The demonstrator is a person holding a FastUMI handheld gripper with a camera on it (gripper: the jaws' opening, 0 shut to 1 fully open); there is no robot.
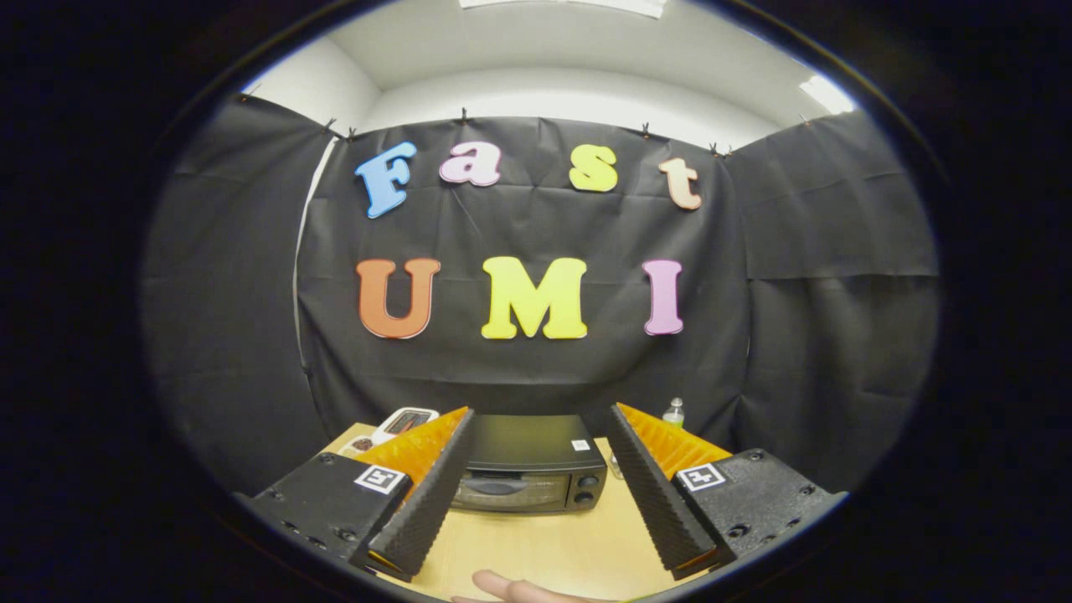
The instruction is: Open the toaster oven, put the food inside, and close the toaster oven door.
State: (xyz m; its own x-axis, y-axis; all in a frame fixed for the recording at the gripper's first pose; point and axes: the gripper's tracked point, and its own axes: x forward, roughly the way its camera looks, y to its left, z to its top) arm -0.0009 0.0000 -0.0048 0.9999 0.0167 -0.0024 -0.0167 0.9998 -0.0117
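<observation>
Nearest to us, at six o'clock, a person's fingertip (507, 586) lies on the pale wooden table (544, 544), just behind and between our two fingers. Our gripper (540, 412) is released: the two ridged fingers stand wide apart, their tips well clear of each other, and nothing sits between the pads. Each finger's base carries a small square black-and-white marker.

Ahead of the fingers, framed in the gap between them at twelve o'clock, stands the black boxy toaster oven (529, 469) on the table. Its glass door (502, 492) is shut, with a dark handle across the upper part, and two round knobs sit one above the other at three o'clock of the door. A small white sticker shows on the oven's top. Our left finger overlaps the oven's left edge.

Beyond the left fingertip, at eleven o'clock, a white tray (402, 421) with something dark red in it rests beside the oven; we cannot tell what the contents are. Beyond the right fingertip, at one o'clock, a small clear bottle with a green cap (673, 412) stands behind the oven's right corner.

Farthest back hangs the black cloth wall (536, 368).
</observation>
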